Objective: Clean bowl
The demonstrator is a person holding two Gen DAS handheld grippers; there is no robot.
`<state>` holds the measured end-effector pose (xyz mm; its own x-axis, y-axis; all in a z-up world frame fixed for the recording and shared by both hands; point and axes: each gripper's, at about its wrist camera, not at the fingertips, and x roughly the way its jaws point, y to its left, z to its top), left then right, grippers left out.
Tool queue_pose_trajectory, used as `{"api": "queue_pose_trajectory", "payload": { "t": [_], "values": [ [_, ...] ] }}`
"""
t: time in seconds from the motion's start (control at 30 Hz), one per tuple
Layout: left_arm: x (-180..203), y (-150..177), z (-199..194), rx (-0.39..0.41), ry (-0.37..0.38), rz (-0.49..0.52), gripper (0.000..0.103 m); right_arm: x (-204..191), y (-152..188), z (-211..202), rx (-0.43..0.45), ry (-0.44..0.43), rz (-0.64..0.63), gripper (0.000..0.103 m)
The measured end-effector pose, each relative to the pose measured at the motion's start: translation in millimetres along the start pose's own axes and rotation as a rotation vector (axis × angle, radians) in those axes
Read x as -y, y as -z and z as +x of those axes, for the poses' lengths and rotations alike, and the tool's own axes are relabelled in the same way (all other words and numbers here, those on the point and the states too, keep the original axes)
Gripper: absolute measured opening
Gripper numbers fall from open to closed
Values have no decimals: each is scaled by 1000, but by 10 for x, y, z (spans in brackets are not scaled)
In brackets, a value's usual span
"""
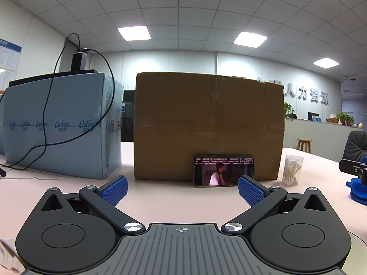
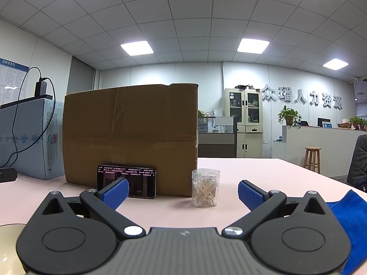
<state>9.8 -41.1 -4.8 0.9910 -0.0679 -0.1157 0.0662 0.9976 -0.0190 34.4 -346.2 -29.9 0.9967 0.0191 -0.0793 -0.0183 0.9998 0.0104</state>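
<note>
Both grippers, left (image 1: 182, 189) and right (image 2: 181, 193), sit low over the pink table (image 2: 240, 169) with jaws spread wide and nothing between them, presumably staged before any reach. Blue cloth (image 2: 351, 220) lies at the right gripper's 3 o'clock, likely the wiper. Bowl: only a pale curved rim (image 2: 9, 231) at its 9 o'clock, cut off, identity uncertain.

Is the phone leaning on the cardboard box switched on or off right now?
On. The phone stands on its long edge against the cardboard box, and its screen is lit, showing a video frame with lines of text above.
</note>
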Motion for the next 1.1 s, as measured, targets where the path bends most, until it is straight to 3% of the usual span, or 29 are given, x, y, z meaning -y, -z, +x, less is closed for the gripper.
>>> {"api": "queue_pose_trajectory", "payload": {
  "t": [0.23,0.53,1.1],
  "values": [
    [27,6,-23,0,-14,12,103,-7,6,-7,4,15,-6,103],
    [77,0,-107,48,-5,41,103,43,3,-3,-3,-57,20,103],
    [99,6,-142,65,-2,51,103,172,10,-101,38,-32,78,103]
  ]
}}
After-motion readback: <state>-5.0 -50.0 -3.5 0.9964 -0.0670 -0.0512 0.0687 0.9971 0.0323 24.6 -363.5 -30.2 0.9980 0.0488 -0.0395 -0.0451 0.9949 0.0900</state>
